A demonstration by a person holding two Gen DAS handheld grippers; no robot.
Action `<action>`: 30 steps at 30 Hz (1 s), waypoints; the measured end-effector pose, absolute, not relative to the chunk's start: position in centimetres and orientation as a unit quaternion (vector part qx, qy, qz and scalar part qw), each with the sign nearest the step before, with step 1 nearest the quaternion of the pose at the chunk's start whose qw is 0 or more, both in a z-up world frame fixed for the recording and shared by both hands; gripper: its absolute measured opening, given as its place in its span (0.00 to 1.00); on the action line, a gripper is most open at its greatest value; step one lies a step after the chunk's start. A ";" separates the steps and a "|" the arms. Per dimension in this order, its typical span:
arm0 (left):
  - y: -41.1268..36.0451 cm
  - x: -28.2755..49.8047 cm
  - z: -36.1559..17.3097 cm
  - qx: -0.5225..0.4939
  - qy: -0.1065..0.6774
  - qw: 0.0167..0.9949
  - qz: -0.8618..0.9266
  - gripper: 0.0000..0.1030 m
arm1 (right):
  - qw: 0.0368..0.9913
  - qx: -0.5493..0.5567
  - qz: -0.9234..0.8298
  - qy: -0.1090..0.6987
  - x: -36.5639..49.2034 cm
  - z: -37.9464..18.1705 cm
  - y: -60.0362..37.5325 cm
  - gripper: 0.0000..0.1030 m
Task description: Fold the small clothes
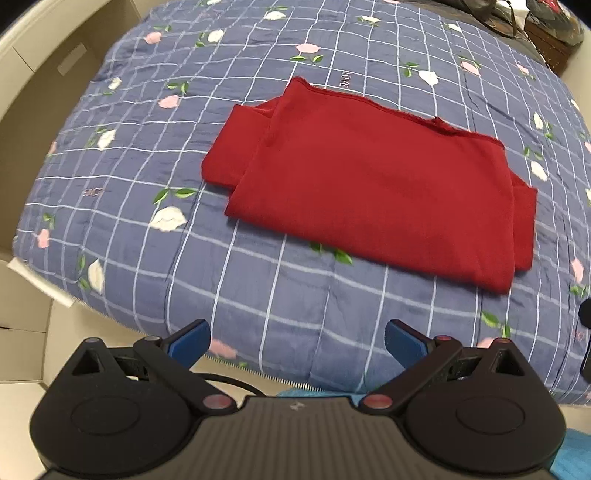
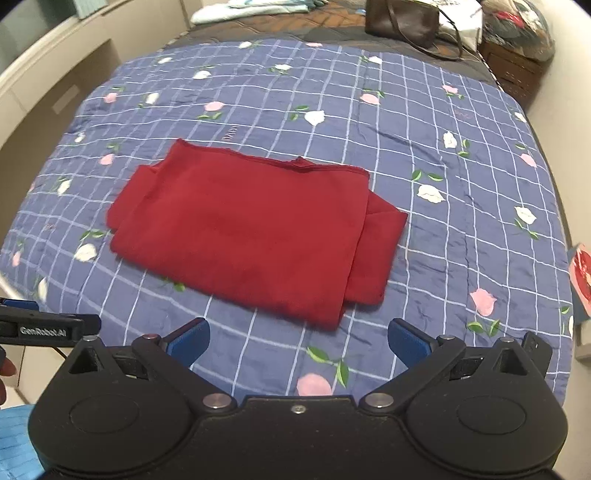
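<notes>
Nearest the lens in each wrist view are the tongs themselves: the left tongs (image 1: 297,341) and the right tongs (image 2: 299,341) both stand released, their blue pads (image 2: 190,338) spread wide with nothing between them, hanging over the near edge of the bed rather than over the cloth. That spacing reads as a pause between grips, since neither tool touches fabric. Beyond them the red garment (image 2: 243,229) lies flat in the middle of the blue checked quilt (image 2: 461,192), which serves as the folding surface; it is already doubled into a rough rectangle, with an under-layer peeking out at its left and right ends, probably sleeves or side panels turned in beneath the top layer. Its far hemmed edge runs fairly straight, which suggests the folds were lined up on purpose. In the right wrist view the body of the left tool shows at the left margin, level with its partner, so both appear drawn back side by side. A brown bag (image 2: 402,18) sits at the far end of the bed, well apart from the work. Judging by the compact shape, the fold looks nearly finished, perhaps lacking one more halving.
</notes>
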State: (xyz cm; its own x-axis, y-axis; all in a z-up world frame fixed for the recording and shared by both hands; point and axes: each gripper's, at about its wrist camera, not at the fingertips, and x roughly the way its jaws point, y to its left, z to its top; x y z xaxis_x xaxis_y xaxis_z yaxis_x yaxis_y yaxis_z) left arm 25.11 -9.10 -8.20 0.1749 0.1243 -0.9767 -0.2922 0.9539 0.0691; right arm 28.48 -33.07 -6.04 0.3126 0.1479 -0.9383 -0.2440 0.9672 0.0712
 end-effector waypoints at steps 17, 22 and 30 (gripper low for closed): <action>1.9 34.5 -13.7 -0.082 0.670 0.732 0.093 0.99 | 0.772 -0.059 -0.003 0.633 35.4 -12.9 -26.1 0.99; 4.3 36.0 -15.2 -0.075 0.681 0.722 0.091 0.99 | 0.758 -0.068 -0.002 0.649 36.9 -15.5 -23.8 0.99; 6.8 38.5 -17.7 -0.065 0.690 0.716 0.087 0.99 | 0.756 -0.089 0.037 0.648 39.5 -18.8 -18.5 0.99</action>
State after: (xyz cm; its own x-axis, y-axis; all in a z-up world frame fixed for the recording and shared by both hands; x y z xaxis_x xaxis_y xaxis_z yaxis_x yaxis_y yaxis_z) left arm 38.50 6.82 -17.68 0.0334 0.0355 -0.9988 -0.2148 0.9763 0.0275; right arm 39.49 -18.48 -18.76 0.1587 -0.0592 -0.9855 -0.1712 0.9814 -0.0865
